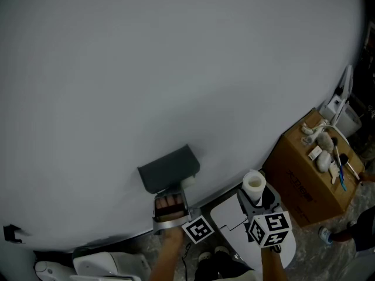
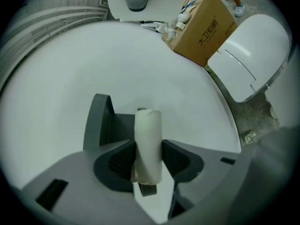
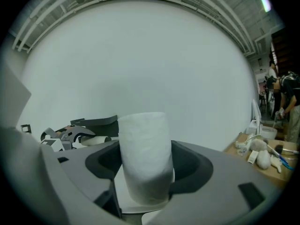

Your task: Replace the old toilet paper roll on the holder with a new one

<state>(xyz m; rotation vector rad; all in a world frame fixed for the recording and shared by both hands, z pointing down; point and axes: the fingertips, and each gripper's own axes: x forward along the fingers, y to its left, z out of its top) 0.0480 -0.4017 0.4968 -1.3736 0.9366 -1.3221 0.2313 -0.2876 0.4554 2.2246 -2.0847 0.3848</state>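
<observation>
The only print that can be partly read stands on the cardboard box [image 2: 199,25]. In the left gripper view its brown side carries one short line of dark Chinese characters. The first one looks like "大"; the others are too small to read with certainty. In the head view the same box shows faint dark print on its long side, and it cannot be read. The marker cube [image 1: 268,228] of the right gripper [image 1: 254,193] and the square marker [image 1: 198,229] on the left gripper [image 1: 176,193] show black-and-white coded patterns, without letters or numbers.
</observation>
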